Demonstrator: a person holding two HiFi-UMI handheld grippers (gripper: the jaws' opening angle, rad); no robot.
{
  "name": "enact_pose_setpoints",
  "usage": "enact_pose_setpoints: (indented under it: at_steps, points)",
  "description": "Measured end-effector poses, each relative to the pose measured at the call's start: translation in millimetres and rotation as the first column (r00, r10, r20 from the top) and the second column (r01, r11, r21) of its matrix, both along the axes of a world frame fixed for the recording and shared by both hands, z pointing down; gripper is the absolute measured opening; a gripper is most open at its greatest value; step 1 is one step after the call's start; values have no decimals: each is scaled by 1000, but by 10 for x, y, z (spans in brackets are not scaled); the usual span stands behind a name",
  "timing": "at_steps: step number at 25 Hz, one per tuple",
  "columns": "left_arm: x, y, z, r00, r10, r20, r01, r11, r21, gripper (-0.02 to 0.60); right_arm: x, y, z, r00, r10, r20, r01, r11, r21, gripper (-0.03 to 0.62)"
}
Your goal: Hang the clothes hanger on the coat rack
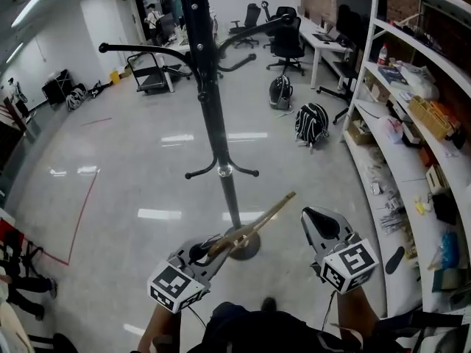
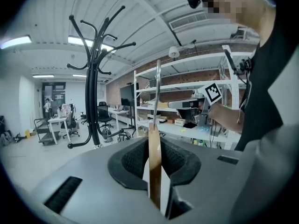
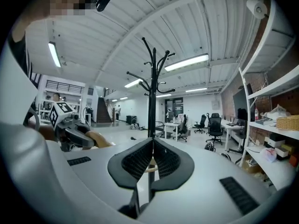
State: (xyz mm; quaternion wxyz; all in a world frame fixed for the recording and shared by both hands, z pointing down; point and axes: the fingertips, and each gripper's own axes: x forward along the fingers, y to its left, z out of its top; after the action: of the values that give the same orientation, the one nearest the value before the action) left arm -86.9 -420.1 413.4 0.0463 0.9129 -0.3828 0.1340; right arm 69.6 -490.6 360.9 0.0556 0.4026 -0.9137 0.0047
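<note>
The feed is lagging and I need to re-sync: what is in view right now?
coat rack: one, black, mid-floor ahead of the person
clothes hanger: one, wooden with a metal hook, clamped in the left gripper
backpacks: two, dark, on the floor right of the rack
office chairs: several, black, by the white desk at the back
shelving: one unit, white, along the right wall, loaded with mixed items
floor tape: one line, red, at left
left gripper: shut on the hanger
right gripper: shut, empty, near the hanger's far end
</note>
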Motion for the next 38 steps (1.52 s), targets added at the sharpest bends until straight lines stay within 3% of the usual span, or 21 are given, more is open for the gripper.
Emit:
enact_pose_setpoints:
  at_steps: [5,17,25,38]
  points:
    - [28,-505,235,999,-25,34,27,999,-47,52,-86,-443,104,999,-36,18,36,999,-23,9]
    - [-88,-1522,918,999,-27,34,32,985,-168,52,-317,-1214,434,999,29,-35,-33,994,-107,9]
    - [-105,-1976,1483,997,-74,32,80,963,-259,52,-314,-1443,566,997,54,-57,-62,989,-134,9]
    - [-111,-2456,1855,987,-146,62,158,943,-292,52,-490,-1580,978,996,30,-82,-47,975,-217,9]
